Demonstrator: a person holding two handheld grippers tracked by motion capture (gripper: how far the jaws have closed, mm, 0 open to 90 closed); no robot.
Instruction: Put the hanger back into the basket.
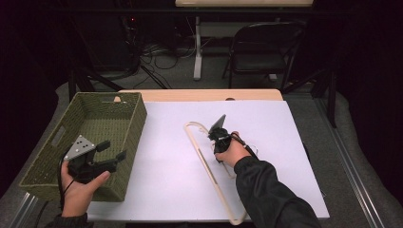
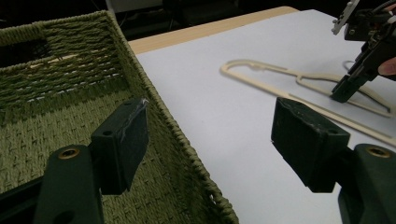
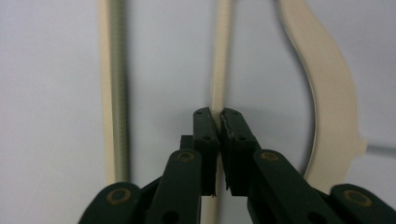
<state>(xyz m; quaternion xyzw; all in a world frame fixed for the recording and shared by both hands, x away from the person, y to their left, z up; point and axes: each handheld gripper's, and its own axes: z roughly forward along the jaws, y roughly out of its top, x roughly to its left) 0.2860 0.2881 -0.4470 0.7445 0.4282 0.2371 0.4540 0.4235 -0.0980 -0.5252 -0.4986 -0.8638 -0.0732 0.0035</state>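
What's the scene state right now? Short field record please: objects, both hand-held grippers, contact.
surface: white table sheet
object in hand: cream clothes hanger, lying flat on the sheet
right hand-held gripper: jaws shut on a thin bar of the hanger
left hand-held gripper: jaws open, nothing between them, held over the basket's right wall
container: green woven basket, at the sheet's left edge, nothing seen inside
contact: the left hand-held gripper touches neither hanger nor basket
background: folding chair

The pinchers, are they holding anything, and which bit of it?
The right gripper is shut on the cream clothes hanger, with its jaws pinching one thin inner bar. The left gripper holds nothing, its jaws wide open over the green basket's rim.
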